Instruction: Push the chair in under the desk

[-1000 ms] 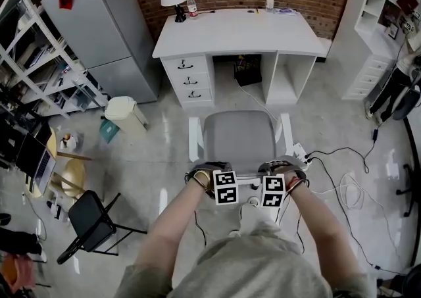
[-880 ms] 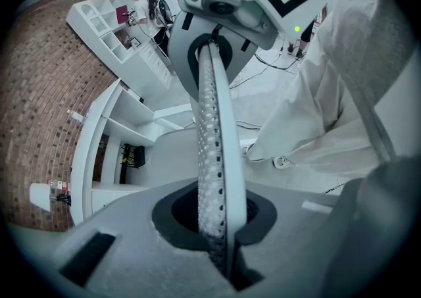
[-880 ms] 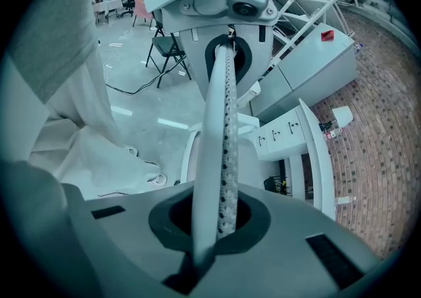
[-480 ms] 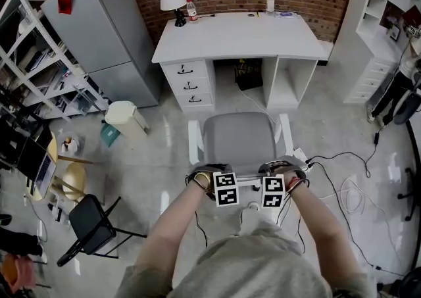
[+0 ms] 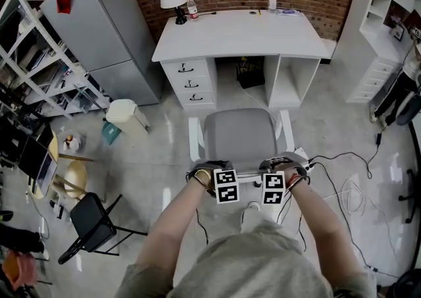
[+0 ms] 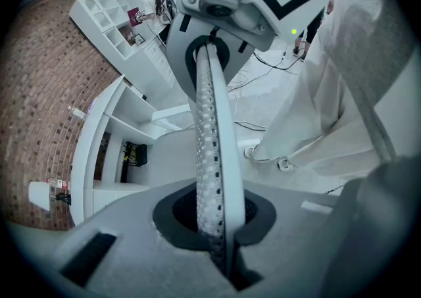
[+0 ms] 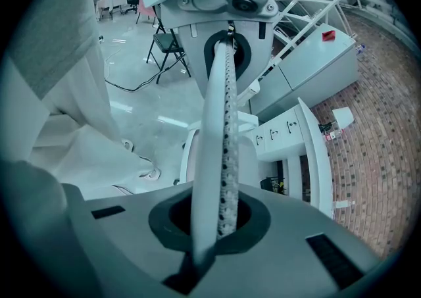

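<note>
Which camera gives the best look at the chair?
The head view: the whole chair, seat and armrests, shows from above, short of the desk. Both gripper views show mostly its back rail, edge-on, clamped in the jaws.

Legible words, brands or numbers: none. Black-and-white square code markers, patterns only, on the left marker cube of the left gripper and on the right marker cube of the right gripper. Red-labelled bottle on the desk: print too small to read. Red tag on the grey refrigerator: no lettering made out.
</note>
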`<state>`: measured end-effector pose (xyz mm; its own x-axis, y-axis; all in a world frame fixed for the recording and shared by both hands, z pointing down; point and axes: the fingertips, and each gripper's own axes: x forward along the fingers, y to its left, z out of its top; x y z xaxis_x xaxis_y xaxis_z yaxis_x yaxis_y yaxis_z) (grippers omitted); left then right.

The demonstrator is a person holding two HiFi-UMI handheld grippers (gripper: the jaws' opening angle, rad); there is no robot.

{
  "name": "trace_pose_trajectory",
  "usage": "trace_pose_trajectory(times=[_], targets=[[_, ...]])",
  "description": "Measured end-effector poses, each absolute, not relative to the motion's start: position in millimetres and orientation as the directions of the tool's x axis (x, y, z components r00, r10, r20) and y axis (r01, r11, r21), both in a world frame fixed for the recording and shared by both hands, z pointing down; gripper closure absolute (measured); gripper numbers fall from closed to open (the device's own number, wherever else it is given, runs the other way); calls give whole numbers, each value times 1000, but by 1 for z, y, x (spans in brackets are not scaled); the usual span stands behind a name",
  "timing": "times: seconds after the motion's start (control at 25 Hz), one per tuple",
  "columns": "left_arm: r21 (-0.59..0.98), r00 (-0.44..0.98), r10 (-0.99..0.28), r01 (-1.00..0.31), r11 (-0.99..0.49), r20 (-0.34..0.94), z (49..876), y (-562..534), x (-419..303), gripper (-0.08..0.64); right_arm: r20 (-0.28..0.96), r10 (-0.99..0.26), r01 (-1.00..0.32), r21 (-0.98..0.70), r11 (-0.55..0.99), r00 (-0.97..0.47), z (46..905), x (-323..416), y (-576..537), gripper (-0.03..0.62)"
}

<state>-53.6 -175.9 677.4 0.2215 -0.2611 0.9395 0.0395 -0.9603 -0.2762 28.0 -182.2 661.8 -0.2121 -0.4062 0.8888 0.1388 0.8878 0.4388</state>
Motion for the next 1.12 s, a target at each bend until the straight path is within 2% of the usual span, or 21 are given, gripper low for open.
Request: trace_pose_trajectory(times=[1.12], targets=[[-295,216,-281,36,-955,935,680,-234,-48,537,885,-411,150,446,882,-217,665,34,-240,581]])
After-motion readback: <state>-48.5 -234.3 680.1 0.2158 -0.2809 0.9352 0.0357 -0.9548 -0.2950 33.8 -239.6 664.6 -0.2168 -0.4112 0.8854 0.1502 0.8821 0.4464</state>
